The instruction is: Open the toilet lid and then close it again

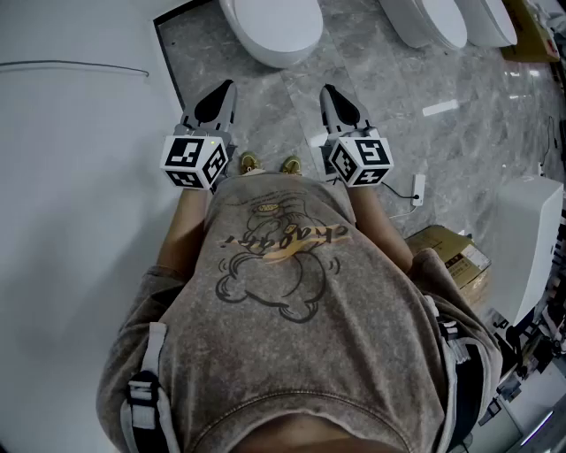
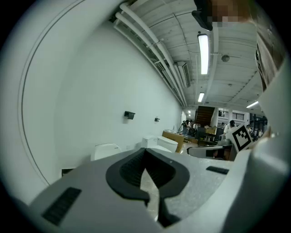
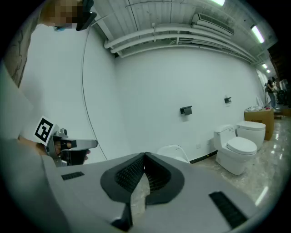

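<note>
A white toilet (image 1: 272, 31) stands on the grey marble floor just ahead of me, its lid lying flat and closed. The same toilet shows low behind the jaws in the left gripper view (image 2: 105, 149) and in the right gripper view (image 3: 173, 151). My left gripper (image 1: 221, 94) (image 2: 145, 151) is held in front of my chest, shut with nothing between its pads. Beside it my right gripper (image 1: 334, 95) (image 3: 145, 155) is also shut and empty. Both point toward the toilet and stay short of it, touching nothing.
A white wall (image 1: 80, 177) runs along the left. Two more toilets (image 1: 424, 22) (image 1: 491, 18) stand at the right rear. A cardboard box (image 1: 455, 257), a white unit (image 1: 531, 239) and a plug with cable (image 1: 417, 190) sit at the right.
</note>
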Tool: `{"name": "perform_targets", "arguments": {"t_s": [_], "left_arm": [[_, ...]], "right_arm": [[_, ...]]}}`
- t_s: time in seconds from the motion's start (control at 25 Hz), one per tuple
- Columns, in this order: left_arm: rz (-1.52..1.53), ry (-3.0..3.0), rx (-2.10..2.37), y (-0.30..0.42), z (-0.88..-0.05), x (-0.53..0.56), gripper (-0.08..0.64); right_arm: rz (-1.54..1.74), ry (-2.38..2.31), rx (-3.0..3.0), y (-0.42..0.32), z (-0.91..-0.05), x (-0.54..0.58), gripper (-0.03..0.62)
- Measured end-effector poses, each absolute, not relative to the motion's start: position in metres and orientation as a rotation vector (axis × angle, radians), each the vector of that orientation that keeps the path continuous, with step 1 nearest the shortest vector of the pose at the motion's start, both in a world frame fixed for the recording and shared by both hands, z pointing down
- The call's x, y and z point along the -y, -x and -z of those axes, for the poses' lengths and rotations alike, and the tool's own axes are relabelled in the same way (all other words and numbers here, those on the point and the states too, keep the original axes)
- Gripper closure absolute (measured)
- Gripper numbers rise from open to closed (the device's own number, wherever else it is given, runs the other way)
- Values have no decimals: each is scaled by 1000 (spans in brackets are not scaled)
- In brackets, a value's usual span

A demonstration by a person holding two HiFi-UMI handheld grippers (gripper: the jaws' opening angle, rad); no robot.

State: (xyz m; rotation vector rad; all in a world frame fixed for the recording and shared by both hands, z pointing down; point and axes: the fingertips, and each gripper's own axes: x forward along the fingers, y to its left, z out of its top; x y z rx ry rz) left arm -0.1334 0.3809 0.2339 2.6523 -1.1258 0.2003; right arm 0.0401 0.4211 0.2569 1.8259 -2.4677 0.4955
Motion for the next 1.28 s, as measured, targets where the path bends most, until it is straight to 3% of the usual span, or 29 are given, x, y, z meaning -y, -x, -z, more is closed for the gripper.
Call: {"name": "perform_targets", "arguments": {"t_s": [0.6, 0.96, 1.28], "left_arm": [[-213, -2570, 1148, 96, -294, -309, 551], [-278, -2598, 1070, 75, -392, -192, 551], [-323, -2539, 1018, 69, -533, -129, 551]], "right_arm": [[-592, -1779, 2481, -76, -313, -362, 565], [-667, -1819, 2411, -83, -412, -245, 565], [-748, -1795, 2330, -78, -547, -183, 565]]}}
